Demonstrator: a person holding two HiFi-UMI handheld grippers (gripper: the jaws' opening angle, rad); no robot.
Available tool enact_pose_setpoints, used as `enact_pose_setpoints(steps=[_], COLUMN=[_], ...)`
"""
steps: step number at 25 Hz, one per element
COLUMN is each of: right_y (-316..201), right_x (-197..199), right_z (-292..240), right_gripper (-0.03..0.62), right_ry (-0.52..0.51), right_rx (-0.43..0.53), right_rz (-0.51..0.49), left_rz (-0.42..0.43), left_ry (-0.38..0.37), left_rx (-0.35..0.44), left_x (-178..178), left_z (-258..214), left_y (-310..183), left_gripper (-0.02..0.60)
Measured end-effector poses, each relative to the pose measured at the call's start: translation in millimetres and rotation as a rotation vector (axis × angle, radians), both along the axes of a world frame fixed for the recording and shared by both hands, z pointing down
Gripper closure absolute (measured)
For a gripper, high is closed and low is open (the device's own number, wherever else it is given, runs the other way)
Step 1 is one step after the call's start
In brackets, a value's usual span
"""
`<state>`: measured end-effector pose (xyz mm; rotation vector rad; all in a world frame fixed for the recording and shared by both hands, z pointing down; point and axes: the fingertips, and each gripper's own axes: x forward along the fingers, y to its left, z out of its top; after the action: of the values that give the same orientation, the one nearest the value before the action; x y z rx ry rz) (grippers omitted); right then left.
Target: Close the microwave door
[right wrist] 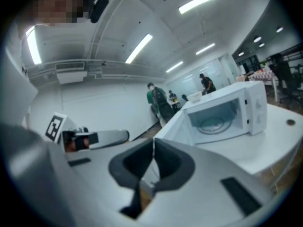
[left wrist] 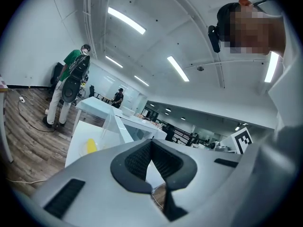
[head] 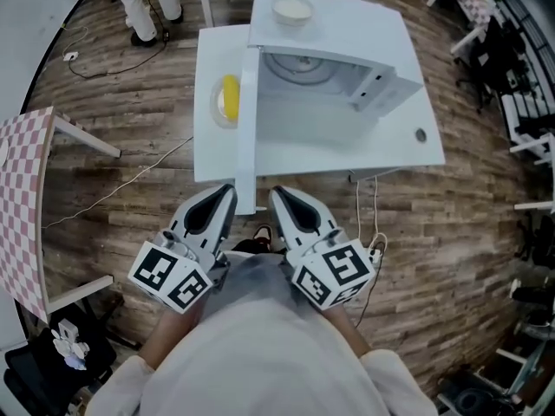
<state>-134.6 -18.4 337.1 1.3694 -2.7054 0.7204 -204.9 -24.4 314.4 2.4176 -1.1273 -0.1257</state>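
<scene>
Microwave (head: 347,33) at upper centre of head view, white, on white table (head: 408,146). Door (head: 247,137) wide open, swung out toward the camera, seen edge-on as a narrow white strip running down to the table's near edge. Cavity exposed, round turntable (head: 299,68) inside. White bowl (head: 292,9) on top of the microwave. Yellow object (head: 229,98) on a round plate (head: 217,115) just left of the door, on the same table. Nothing lying in the door's swing on the right side, bare tabletop only. Checkered table (head: 22,206) at left edge, thin cable (head: 130,185) across the plank floor (head: 130,76), standing person (head: 147,3) at upper left, power strip (head: 377,250) on the floor beside the right gripper. Left gripper (head: 227,191) and right gripper (head: 279,193) low at centre frame, side by side, both pointing up-frame at the door's free end, that end between the two tips. Contact with the door not readable. Marker cubes toward the camera, pale sleeves at bottom. In left gripper view, pads pressed together at the tip, nothing between. Same in right gripper view: fingers closed, empty, open microwave at right of frame beyond them.
</scene>
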Motion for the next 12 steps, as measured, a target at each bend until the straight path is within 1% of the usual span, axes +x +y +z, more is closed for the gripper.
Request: enact_pose_setpoints(steps=[6, 10, 12], right_y=[7.8, 8.8, 7.5], right_x=[-0.5, 1.1, 1.0], right_z=[13.8, 17.9, 19.7], right_gripper=[0.571, 0.571, 0.571], right_ry=[0.002, 0.006, 0.007], right_rx=[-0.039, -0.051, -0.054], right_rz=[0.025, 0.035, 0.031], left_rz=[0.002, 0.005, -0.003], left_ry=[-0.03, -0.096, -0.109], left_rx=[-0.057, -0.057, -0.069], left_x=[-11.9, -15.5, -18.7], left_z=[22.7, 36.2, 42.6], left_y=[1.7, 4.6, 5.0], left_gripper=[0.568, 0.569, 0.568])
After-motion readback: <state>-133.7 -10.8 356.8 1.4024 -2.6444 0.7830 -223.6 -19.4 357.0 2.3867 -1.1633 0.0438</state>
